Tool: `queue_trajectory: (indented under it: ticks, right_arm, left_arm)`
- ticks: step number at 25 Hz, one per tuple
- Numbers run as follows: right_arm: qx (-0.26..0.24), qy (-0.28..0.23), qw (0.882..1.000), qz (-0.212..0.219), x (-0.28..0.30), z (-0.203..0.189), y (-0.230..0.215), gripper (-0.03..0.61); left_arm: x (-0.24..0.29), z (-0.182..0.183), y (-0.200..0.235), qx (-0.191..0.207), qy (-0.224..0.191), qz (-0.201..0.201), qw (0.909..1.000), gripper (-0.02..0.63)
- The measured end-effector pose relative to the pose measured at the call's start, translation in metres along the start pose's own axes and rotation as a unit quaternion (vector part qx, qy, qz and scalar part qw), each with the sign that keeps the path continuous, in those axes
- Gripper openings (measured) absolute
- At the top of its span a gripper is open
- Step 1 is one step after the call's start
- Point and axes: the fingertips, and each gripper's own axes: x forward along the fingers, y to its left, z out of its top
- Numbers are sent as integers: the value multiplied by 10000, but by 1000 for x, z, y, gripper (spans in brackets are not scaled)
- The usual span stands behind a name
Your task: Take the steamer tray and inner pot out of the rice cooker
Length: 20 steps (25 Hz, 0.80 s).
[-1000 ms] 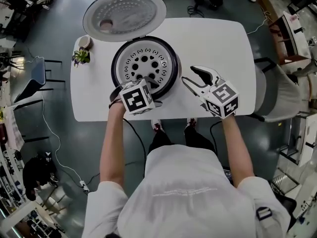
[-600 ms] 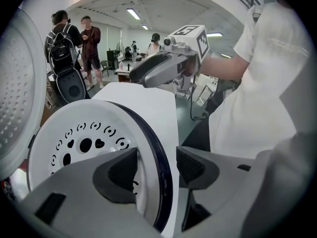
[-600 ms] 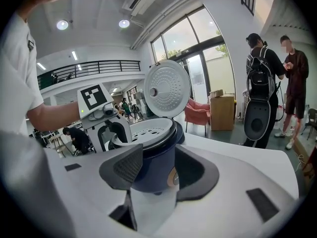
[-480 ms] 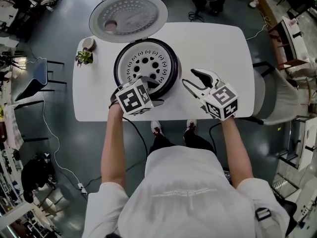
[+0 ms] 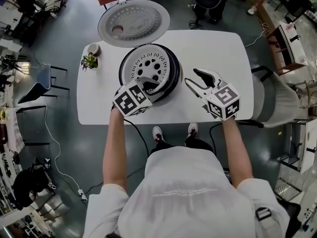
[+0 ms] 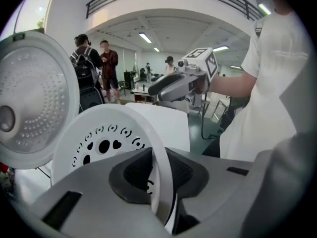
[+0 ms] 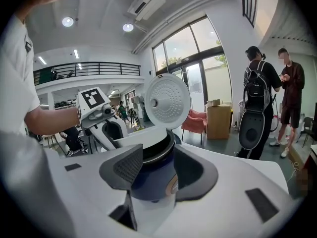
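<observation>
Can't see the pot beneath the tray (image 5: 148,66) from the head view, nor the tray's near rim behind the left claw (image 5: 150,85), just now closing on it. Can't follow the lid (image 6: 29,108) past the left edge in the left gripper view, nor the cooker's (image 7: 156,187) sides behind the right claw (image 7: 161,170) in the right gripper view.

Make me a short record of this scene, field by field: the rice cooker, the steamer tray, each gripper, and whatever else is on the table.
rice cooker: on the white table, lid open
steamer tray: in the cooker's mouth, near rim clamped, that side seems raised
left gripper: jaws have just been closing, now pressed on the tray's rim
right gripper: open, holding nothing, beside the cooker, apart from it
also on table: potted plant, small cup
</observation>
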Motion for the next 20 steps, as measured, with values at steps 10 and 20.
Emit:
queue_trajectory:
  ticks: [10, 20]
  right_arm:
    - [-348, -343, 9988, -36, -1, 42, 7, 201]
    - [-724, -747, 9938, 386, 18, 91, 32, 181]
  left_arm:
    - [-41, 24, 12, -56, -1059, 974, 9896, 55]
    - [-112, 16, 19, -385, -1772, 2295, 9563, 55]
